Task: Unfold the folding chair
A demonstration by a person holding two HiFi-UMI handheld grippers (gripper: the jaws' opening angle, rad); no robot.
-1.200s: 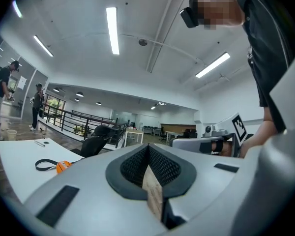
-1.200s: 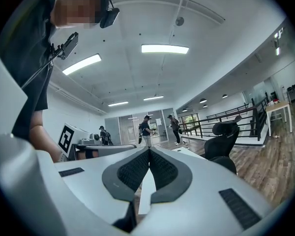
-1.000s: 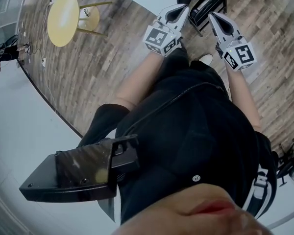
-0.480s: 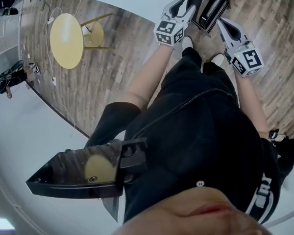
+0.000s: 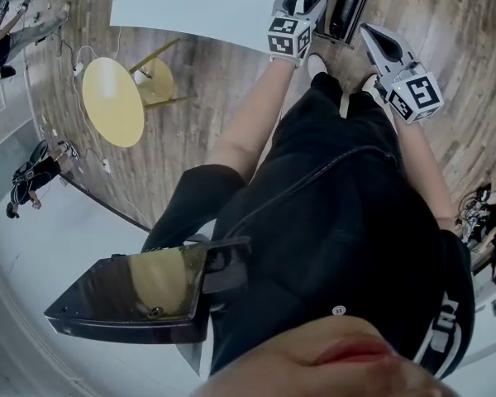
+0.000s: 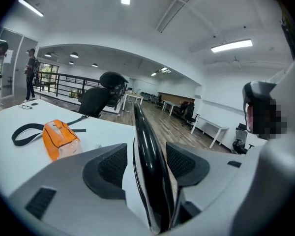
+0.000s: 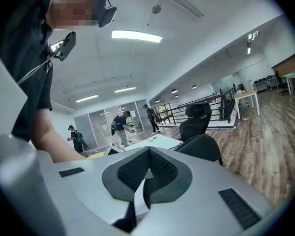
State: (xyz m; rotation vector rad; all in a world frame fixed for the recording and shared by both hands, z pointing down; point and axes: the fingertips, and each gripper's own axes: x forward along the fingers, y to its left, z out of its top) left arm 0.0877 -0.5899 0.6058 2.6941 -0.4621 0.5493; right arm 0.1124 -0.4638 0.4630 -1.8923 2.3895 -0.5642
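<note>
The folded black chair stands upright at the top of the head view, in front of the person's feet. My left gripper is at its left side. In the left gripper view the chair's glossy black edge runs up between the jaws of the left gripper. These jaws have just been opening and stand wide, and the pads do not clearly press on the edge. My right gripper hovers just right of the chair. Seen from its own camera, the right gripper is shut with nothing in it.
A round yellow table stands on the wood floor at the left. A white table lies just behind the chair, with an orange bag on it. A black office chair is beyond. People stand far back.
Both grippers have moved toward the folded chair. The left one has come down against the chair's left edge, and its jaws now stand around that edge. The right gripper shifted only a little.
</note>
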